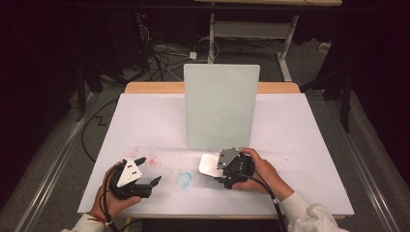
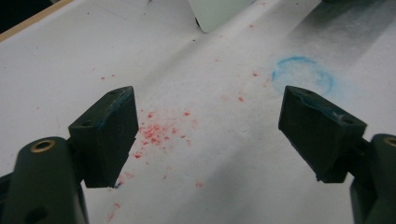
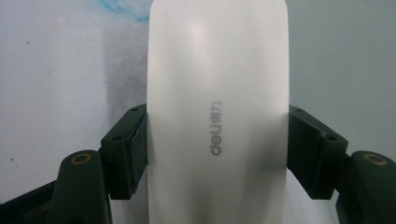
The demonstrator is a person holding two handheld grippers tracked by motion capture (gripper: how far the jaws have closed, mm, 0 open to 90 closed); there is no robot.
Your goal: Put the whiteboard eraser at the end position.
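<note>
Right gripper view: my right claw [image 3: 217, 140] clamps the white eraser [image 3: 217, 70] sideways for wiping; left claw [image 2: 208, 135] wide at 8 o'clock.

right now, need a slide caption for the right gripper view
Right claw clamped on the sides of a white eraser above the white table, near a blue smudge.

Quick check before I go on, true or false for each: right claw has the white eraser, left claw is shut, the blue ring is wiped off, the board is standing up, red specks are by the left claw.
1. The right claw grips the white eraser: true.
2. The left claw is shut: false, its jaws stand wide apart with nothing between them.
3. The blue ring is wiped off: false, it is on the white sheet.
4. The board stands upright: true.
5. Red specks lie by the left claw: true.
</note>
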